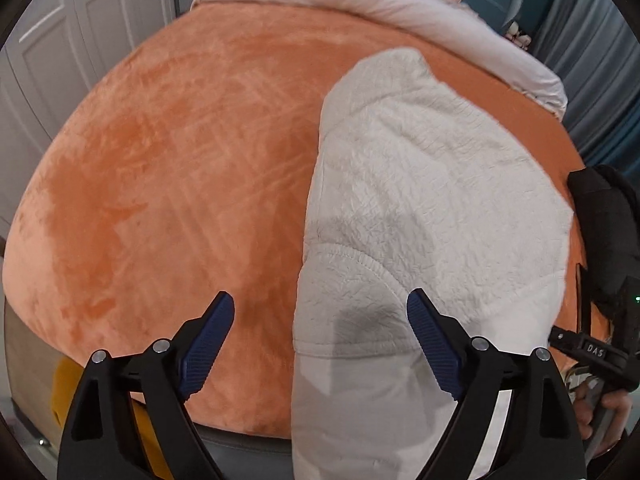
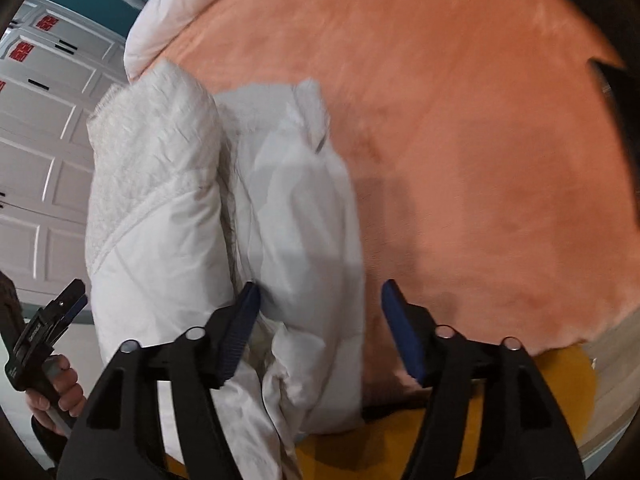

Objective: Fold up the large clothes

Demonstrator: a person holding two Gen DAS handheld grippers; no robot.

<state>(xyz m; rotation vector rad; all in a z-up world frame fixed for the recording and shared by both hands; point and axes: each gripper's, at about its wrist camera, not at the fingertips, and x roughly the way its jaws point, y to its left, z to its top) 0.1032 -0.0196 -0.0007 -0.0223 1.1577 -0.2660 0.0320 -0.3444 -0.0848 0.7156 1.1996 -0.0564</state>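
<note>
A white padded garment [image 1: 420, 200] lies folded lengthwise on the orange plush bed cover [image 1: 180, 160], its near end hanging over the bed's front edge. My left gripper [image 1: 320, 304] stands open above the garment's left edge, one finger over the cover and one over the white fabric. In the right wrist view the garment [image 2: 160, 200] shows as two long folds. My right gripper [image 2: 320, 288] is open astride the right fold [image 2: 296, 216], with the fabric between its fingers but not pinched. Each view shows the other gripper at its edge, held by a hand [image 2: 60, 388].
A white duvet [image 1: 400, 4] is bunched at the far end of the bed. White wardrobe doors [image 2: 40, 140] stand along one side and blue curtains [image 1: 592, 60] along the other. Something yellow [image 2: 480, 420] lies below the bed's front edge.
</note>
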